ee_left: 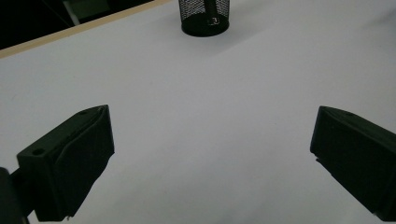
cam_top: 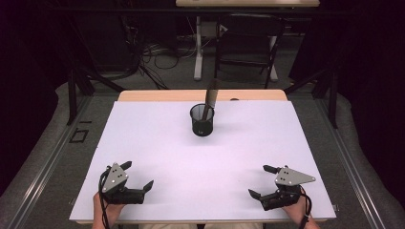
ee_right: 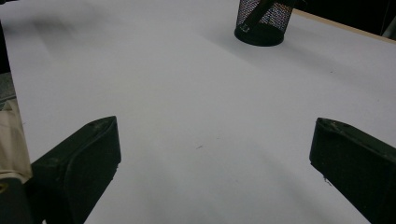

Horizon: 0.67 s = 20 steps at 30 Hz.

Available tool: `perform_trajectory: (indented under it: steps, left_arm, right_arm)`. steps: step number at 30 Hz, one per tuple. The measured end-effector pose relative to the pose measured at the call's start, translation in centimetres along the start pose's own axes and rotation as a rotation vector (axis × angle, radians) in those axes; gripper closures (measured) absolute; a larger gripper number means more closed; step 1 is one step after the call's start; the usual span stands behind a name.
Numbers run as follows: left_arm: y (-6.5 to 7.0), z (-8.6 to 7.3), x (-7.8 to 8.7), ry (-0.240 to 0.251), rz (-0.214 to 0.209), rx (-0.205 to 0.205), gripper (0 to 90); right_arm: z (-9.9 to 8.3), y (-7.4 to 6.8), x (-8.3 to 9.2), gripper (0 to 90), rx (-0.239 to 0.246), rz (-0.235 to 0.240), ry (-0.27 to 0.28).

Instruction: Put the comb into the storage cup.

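Observation:
A black mesh cup stands upright near the far middle of the white table, with a dark flat tool leaning out of it. The same cup sits at the top of the left gripper view, and the cup shows at the top of the right gripper view. My left gripper rests open at the near left, jaws wide apart with nothing between them. At the near right my right gripper is open too, and holds nothing. Both are far from the cup.
A wooden strip runs along the table's far edge. Beyond it stand a folding chair, a white desk leg and loose cables on the floor. Grey padding flanks the table on both sides.

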State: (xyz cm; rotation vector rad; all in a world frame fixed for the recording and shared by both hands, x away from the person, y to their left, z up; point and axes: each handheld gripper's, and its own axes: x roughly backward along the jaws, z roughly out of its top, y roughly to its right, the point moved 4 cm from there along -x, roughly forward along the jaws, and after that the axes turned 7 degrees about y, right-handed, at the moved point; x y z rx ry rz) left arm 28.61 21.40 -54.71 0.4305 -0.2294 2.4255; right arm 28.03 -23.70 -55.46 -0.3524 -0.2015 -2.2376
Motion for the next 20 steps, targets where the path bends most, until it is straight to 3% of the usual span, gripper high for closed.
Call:
perform_trajectory:
  steps: [9,20]
  left_arm:
    - [0.13,-0.61,-0.11,-0.012,-0.004,-0.031,0.0]
    - [0.06,-0.84,-0.59,-0.026,-0.035,-0.004,0.0]
  right_arm:
    - [0.01,0.05,0.04,0.9,-0.001,-0.001,0.004]
    - [-0.04,0.25,0.06,0.0,-0.005,-0.002,0.006]
